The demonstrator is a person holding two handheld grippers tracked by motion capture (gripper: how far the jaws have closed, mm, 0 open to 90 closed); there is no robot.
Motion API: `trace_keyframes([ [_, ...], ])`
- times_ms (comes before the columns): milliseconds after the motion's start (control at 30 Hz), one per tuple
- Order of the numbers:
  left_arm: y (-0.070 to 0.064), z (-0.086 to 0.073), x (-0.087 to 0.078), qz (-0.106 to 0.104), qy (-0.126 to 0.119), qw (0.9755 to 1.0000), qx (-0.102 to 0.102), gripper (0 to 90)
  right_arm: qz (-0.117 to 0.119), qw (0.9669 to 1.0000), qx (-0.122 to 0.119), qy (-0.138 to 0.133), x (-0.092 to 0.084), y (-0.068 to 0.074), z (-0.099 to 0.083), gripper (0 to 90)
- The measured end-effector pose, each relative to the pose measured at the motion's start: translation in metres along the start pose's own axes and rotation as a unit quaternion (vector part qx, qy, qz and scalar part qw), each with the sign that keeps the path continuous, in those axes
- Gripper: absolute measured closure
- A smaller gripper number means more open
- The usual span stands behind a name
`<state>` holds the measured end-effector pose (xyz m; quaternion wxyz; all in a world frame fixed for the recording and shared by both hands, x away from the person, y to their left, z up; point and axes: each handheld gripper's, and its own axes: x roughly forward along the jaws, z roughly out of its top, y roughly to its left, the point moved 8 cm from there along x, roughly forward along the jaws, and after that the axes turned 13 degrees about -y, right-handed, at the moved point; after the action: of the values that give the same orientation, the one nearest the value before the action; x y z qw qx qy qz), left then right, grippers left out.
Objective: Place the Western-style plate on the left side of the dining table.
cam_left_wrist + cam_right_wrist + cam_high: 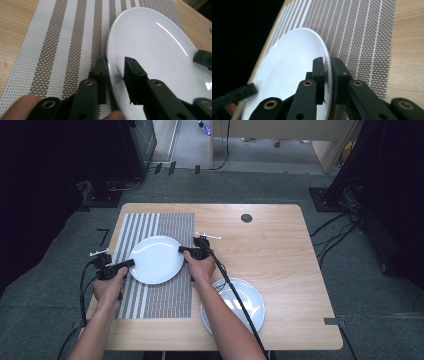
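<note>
A white plate [156, 260] lies flat on a striped placemat [155, 222] on the left half of the wooden table. My left gripper [131, 263] is at the plate's left rim. In the left gripper view its jaws [116, 61] straddle that rim of the plate [155, 45], one under the edge and one above, with slack between pad and plate. My right gripper [181, 250] is at the opposite rim. Its jaws [327, 61] stand close on either side of the plate's thin edge [292, 60], a small gap showing.
A second white plate [247, 305] sits at the table's near right, partly under my right forearm and its cable. A small dark round cap [246, 218] is set in the tabletop at the back. Bare wood [280, 255] lies right of the mat.
</note>
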<state>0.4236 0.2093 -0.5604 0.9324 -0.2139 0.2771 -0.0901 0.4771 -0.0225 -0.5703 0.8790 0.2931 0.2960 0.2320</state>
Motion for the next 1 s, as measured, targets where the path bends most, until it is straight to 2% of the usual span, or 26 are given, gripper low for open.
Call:
trace_keyframes([
  [100,0.0,0.001,-0.002,0.009,-0.003,0.9997,0.021,53.8,0.005,0.9999,-0.007,-0.011,-0.002,0.001,0.002,69.1],
  [167,0.001,0.002,-0.004,0.021,0.004,0.9993,0.032,44.7,0.005,0.9997,-0.013,-0.02,-0.005,0.004,0.007,61.6],
  [200,0.001,0.003,-0.005,0.03,0.009,0.9988,0.037,38.5,0.003,0.9995,-0.016,-0.026,-0.006,0.005,0.009,58.5],
  [233,0.001,0.004,-0.007,0.04,0.015,0.998,0.048,28.1,0.005,0.9992,-0.022,-0.032,-0.011,0.007,0.015,54.6],
  [267,0.001,0.004,-0.007,0.04,0.015,0.998,0.048,25.3,0.005,0.9992,-0.022,-0.032,-0.011,0.007,0.015,54.6],
  [333,-0.001,0.005,-0.009,0.042,0.014,0.9978,0.05,22.4,0.005,0.9993,-0.022,-0.029,-0.015,0.01,0.018,46.3],
  [367,-0.003,0.006,-0.012,0.037,0.013,0.9978,0.053,18.6,0.0,0.9993,-0.032,-0.02,-0.021,0.01,0.022,42.5],
  [433,-0.004,0.006,-0.013,0.036,0.011,0.9977,0.057,17.4,-0.002,0.9991,-0.039,-0.018,-0.023,0.011,0.023,42.1],
  [467,-0.005,0.006,-0.015,0.033,0.009,0.9974,0.064,16.7,-0.01,0.9982,-0.057,-0.014,-0.026,0.009,0.024,40.7],
  [500,-0.009,0.006,-0.02,0.021,0.006,0.9974,0.069,14.9,-0.026,0.9962,-0.083,-0.005,-0.033,0.008,0.026,39.2],
  [567,-0.012,0.007,-0.021,0.016,0.002,0.9972,0.073,14.6,-0.026,0.996,-0.086,-0.003,-0.036,0.009,0.027,38.6],
  [633,-0.018,0.007,-0.026,0.01,-0.003,0.996,0.089,12.6,-0.025,0.995,-0.096,-0.002,-0.044,0.011,0.03,34.5],
  [733,-0.025,0.007,-0.031,0.005,-0.007,0.9952,0.097,12.1,-0.01,0.9942,-0.106,-0.005,-0.057,0.016,0.035,29.8],
  [767,-0.028,0.008,-0.034,0.002,-0.01,0.995,0.099,12.0,-0.005,0.9925,-0.122,-0.002,-0.066,0.018,0.036,29.0],
  [800,-0.03,0.008,-0.035,-0.001,-0.011,0.9951,0.098,12.0,-0.005,0.9925,-0.122,-0.002,-0.066,0.018,0.036,29.0],
  [833,-0.033,0.008,-0.037,-0.009,-0.013,0.995,0.098,11.5,-0.012,0.9906,-0.137,-0.005,-0.075,0.017,0.038,29.1],
  [1000,-0.042,0.004,-0.044,-0.017,-0.013,0.9932,0.115,11.2,-0.012,0.9903,-0.138,-0.008,-0.091,0.014,0.041,28.9],
])
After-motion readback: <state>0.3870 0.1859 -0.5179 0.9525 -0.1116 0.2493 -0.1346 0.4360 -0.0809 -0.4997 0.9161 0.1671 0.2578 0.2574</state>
